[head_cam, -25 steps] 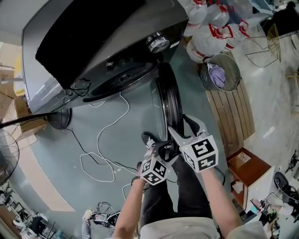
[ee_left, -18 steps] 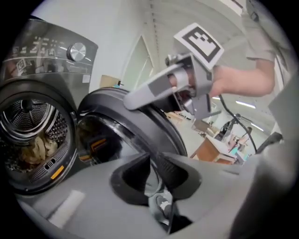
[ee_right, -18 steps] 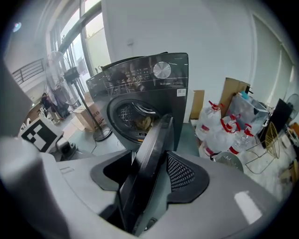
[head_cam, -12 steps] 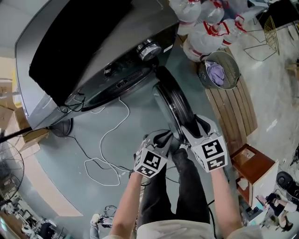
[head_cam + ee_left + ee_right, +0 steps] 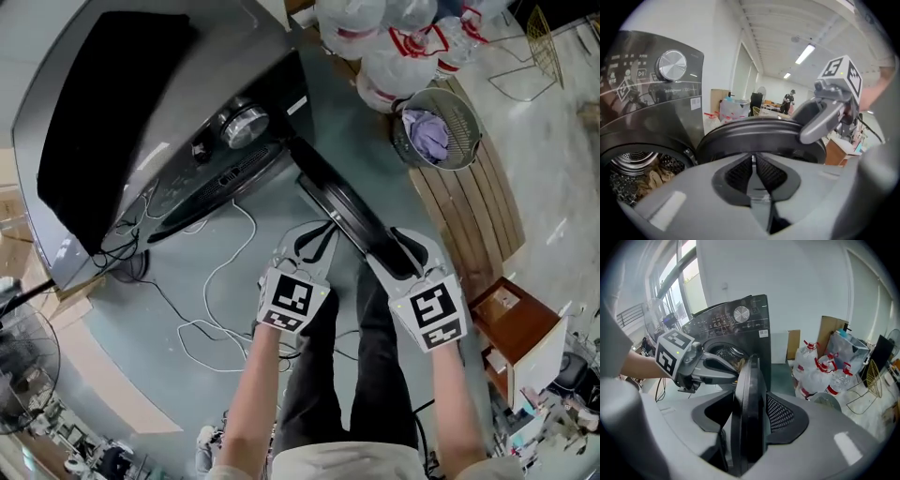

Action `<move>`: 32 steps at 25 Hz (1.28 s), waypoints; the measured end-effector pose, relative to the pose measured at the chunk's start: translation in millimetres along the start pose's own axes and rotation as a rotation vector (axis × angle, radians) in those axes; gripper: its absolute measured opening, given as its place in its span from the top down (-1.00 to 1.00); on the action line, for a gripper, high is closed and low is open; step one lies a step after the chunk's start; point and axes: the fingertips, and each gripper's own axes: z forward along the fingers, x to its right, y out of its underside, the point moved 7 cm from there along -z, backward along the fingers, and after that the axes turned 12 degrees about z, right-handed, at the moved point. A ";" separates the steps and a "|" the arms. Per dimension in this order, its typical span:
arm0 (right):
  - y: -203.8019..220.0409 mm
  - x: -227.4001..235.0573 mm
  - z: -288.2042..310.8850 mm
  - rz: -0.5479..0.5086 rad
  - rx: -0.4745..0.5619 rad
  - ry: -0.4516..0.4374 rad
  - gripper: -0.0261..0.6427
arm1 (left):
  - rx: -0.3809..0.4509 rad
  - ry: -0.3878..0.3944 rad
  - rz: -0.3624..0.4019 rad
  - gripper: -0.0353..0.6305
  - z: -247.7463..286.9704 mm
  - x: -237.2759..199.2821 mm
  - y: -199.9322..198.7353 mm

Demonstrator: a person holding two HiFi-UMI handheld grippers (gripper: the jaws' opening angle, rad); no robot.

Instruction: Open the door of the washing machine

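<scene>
The dark grey washing machine (image 5: 159,122) stands at the upper left, its round black door (image 5: 342,206) swung out towards me. My right gripper (image 5: 398,246) has the door's rim (image 5: 747,380) between its jaws, which have just closed a little further on it. My left gripper (image 5: 314,234) hangs left of the door, off it; its jaws have just been closing and now meet with nothing between them (image 5: 753,157). The left gripper view shows the drum opening (image 5: 633,168) with laundry inside, the door (image 5: 759,136) ahead and the right gripper (image 5: 825,117) on the door's top.
Large water bottles (image 5: 403,47) and a wire basket with purple cloth (image 5: 436,136) stand right of the machine. Wooden slats (image 5: 473,216) and a brown box (image 5: 502,323) lie to the right. White cables (image 5: 216,309) trail over the floor at left, near a fan (image 5: 23,366).
The left gripper has come off the door, moved left and shut. The right gripper has kept hold of the rim and moved right with it, and the door has swung wider.
</scene>
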 end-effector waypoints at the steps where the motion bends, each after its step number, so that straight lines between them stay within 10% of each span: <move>1: -2.0 6.4 -1.6 -0.008 -0.004 -0.008 0.28 | 0.001 -0.008 -0.005 0.65 4.1 -4.1 -5.9; 32: -130.0 155.2 29.6 -0.689 -0.038 0.124 0.20 | -0.074 -0.297 -0.162 0.70 86.9 -81.5 -66.4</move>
